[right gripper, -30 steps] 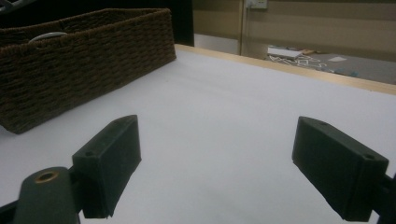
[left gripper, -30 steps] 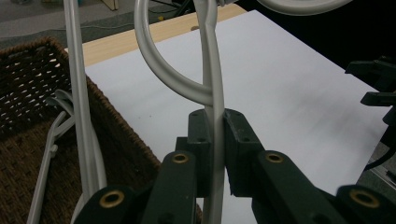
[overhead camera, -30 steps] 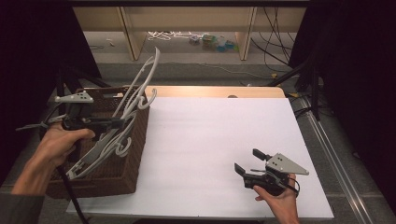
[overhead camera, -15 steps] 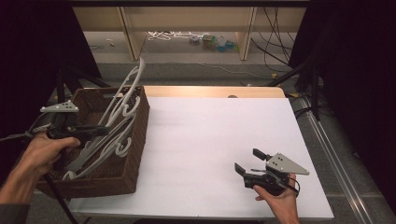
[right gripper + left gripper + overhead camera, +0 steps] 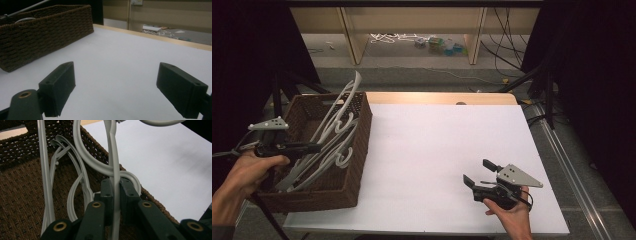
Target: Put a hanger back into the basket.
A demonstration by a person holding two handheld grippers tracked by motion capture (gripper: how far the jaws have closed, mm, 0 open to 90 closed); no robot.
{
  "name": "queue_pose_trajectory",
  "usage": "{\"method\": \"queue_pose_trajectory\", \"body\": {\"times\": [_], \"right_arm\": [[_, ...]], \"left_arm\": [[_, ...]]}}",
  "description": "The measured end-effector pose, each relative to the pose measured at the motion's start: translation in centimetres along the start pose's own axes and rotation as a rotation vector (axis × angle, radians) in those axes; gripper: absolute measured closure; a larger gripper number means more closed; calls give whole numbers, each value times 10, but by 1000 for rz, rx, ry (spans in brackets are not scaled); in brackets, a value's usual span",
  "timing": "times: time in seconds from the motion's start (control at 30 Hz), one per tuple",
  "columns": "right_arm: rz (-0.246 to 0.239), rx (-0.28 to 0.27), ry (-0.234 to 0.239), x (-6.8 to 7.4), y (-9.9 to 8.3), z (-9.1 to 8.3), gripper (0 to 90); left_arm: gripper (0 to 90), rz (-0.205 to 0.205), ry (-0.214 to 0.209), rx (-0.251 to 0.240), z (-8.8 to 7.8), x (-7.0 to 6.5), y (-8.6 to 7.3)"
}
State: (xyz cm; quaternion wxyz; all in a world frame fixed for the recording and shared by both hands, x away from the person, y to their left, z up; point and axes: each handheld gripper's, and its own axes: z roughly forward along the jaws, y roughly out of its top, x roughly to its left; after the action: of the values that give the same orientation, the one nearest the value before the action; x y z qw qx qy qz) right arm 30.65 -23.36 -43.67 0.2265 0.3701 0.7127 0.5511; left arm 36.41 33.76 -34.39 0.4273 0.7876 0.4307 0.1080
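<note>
At the left edge of the table, the left gripper reaches level over the near half of the basket, its jaws clamped tight on the thin flat bar of one white hanger; in the left gripper view that bar runs straight up between the two pads. The held hanger leans up out of the basket toward the far side, its top end standing above the far rim (several more white hangers lie tangled in the basket beneath and beside it, so I cannot tell exactly where one ends and another starts). The basket sits on the left side of the white table top, its right wall along the open white surface. Well to the right, near the table's near edge, the right gripper rests low in the hand, pointing left toward the basket, its jaws spread wide with nothing between them.
</note>
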Motion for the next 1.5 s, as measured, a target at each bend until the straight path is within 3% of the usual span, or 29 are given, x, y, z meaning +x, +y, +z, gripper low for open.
{"method": "queue_pose_trajectory", "body": {"times": [0.1, 0.17, 0.27, 0.37, 0.43, 0.47, 0.57, 0.6, 0.63, 0.7, 0.77, 0.8, 0.87, 0.97, 1.0, 1.07, 1.1, 1.2, 1.23, 1.27, 1.3, 1.33, 1.43, 1.47, 1.5], "right_arm": [[-11, 41, -8, 0, 1, -3, 163], [-13, 11, -12, 0, 0, -1, 164], [-10, 11, -8, -1, 0, -1, 163], [-1, 0, 0, 0, 0, 0, 163], [-14, 14, -10, 0, 0, -1, 163], [-10, 29, -8, 0, 1, -2, 164], [-7, 4, -1, 0, 0, 0, 163], [-11, 34, -11, 0, 1, -3, 163], [-14, 43, -11, -1, 1, -3, 163], [-12, 18, -12, -1, 0, -2, 164], [-2, -2, 0, 0, 0, 1, 164], [-14, 44, -12, -1, 1, -3, 164], [-10, 16, -15, -1, 0, 0, 163], [-14, 43, -11, -1, 1, -3, 164], [-11, 15, -12, 0, 0, 0, 163], [-17, 34, -12, -1, 0, -3, 164], [-5, 1, 1, -1, -1, 0, 163], [-10, 18, -15, -1, -1, 0, 163], [-9, 29, -13, -1, 0, -1, 163], [-11, 14, -15, -1, 0, -1, 164], [-14, 44, -12, -1, 1, -3, 164], [-9, 18, -12, -1, 0, -1, 164], [-2, 11, 2, -2, -1, 0, 163], [-9, 33, -10, -2, 0, -2, 163], [-8, 12, -11, -1, 0, 0, 163]], "left_arm": [[817, 8, 4, 24, 0, 2, -3], [817, 20, -1, 38, -2, 4, -6], [817, 25, -3, 43, -2, 5, -12], [817, 9, 4, 44, -1, 7, -18], [817, 22, 4, 63, -2, 9, -19], [817, 7, 5, 55, -1, 9, -20], [817, 24, -2, 71, -2, 11, -23], [817, 11, -1, 68, -1, 11, -25], [817, 26, 1, 95, -1, 14, -26], [816, -5, 4, 85, 2, 14, -29], [815, 7, -6, 100, 3, 17, -31], [815, -7, -3, 89, 4, 16, -31], [815, -9, -3, 90, 4, 17, -31], [814, 1, -2, 101, 2, 17, -32], [815, -8, -7, 96, 2, 17, -33], [814, 3, -10, 99, -1, 19, -34], [814, -14, -6, 76, 0, 18, -35], [815, -13, 2, 106, 3, 19, -32], [815, 16, 3, 143, 2, 22, -30], [816, 8, 6, 139, 3, 21, -29], [816, 15, 5, 146, 2, 21, -28], [816, 17, 11, 145, 2, 22, -28], [816, 49, 15, 185, 1, 26, -28], [816, 42, 20, 191, 2, 27, -28], [816, 39, 22, 201, 4, 28, -29]]}}
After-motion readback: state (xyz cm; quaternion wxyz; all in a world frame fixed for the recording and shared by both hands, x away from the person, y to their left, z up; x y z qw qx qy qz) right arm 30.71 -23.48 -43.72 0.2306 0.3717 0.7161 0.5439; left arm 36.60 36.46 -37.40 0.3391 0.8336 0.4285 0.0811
